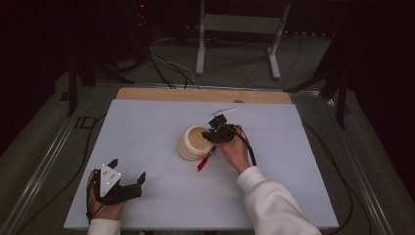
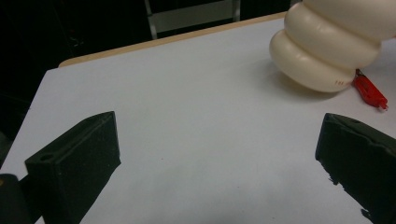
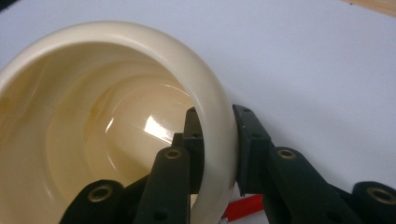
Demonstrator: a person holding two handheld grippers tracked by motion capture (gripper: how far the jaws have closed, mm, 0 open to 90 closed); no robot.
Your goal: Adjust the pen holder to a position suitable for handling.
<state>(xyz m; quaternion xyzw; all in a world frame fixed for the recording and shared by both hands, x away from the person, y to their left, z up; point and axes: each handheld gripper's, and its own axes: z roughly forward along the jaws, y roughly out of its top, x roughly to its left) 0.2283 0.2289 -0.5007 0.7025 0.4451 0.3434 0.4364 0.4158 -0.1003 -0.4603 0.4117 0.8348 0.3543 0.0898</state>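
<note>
1. High view: a cream, ribbed ceramic cup stands mid-table on the pale blue board, a red pen lying just beside its near right. The right gripper sits at the cup's right rim; the left gripper rests near left, well apart.
2. Left gripper view: its jaws stand spread wide over bare board, nothing between them; the cup and pen lie far right.
3. Right gripper view: the jaws pinch the cup's wall, one inside, one outside. The grasp looks made; carrying the cup off remains.
</note>
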